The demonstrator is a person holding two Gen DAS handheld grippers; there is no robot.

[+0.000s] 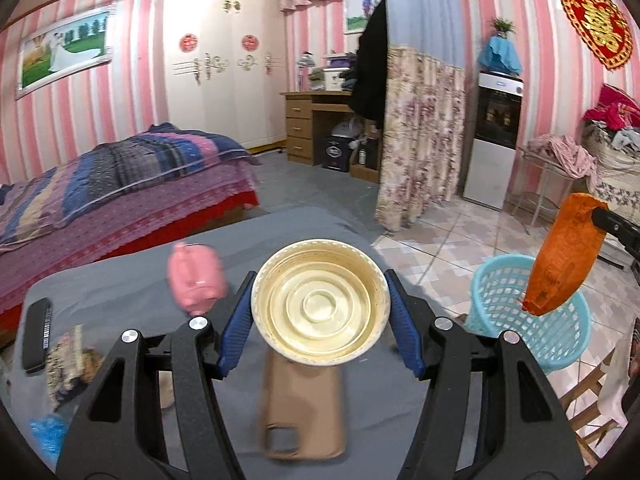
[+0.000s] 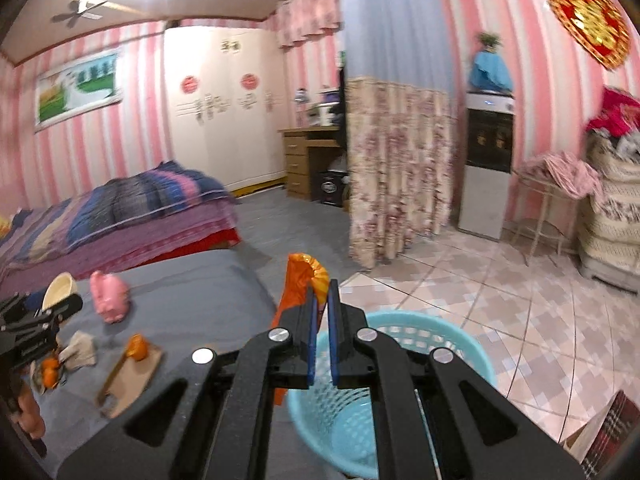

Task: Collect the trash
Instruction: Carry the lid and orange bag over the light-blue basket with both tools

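My left gripper (image 1: 320,304) is shut on a cream plastic bowl (image 1: 322,304), held on its side above the grey table (image 1: 120,280); the bowl also shows in the right wrist view (image 2: 58,290). My right gripper (image 2: 323,298) is shut on an orange wrapper (image 2: 302,280), which hangs over the light blue mesh basket (image 2: 400,328). In the left wrist view the orange wrapper (image 1: 564,264) hangs just above the basket (image 1: 532,312), which stands on the tiled floor right of the table.
On the table lie a pink piggy bank (image 1: 196,280), a tan phone case (image 1: 304,412), a black remote (image 1: 38,336), a crumpled cloth (image 1: 68,360) and a blue scrap (image 1: 48,436). A wooden spoon with an orange piece (image 2: 132,352) lies there too. A bed (image 1: 120,184) stands behind.
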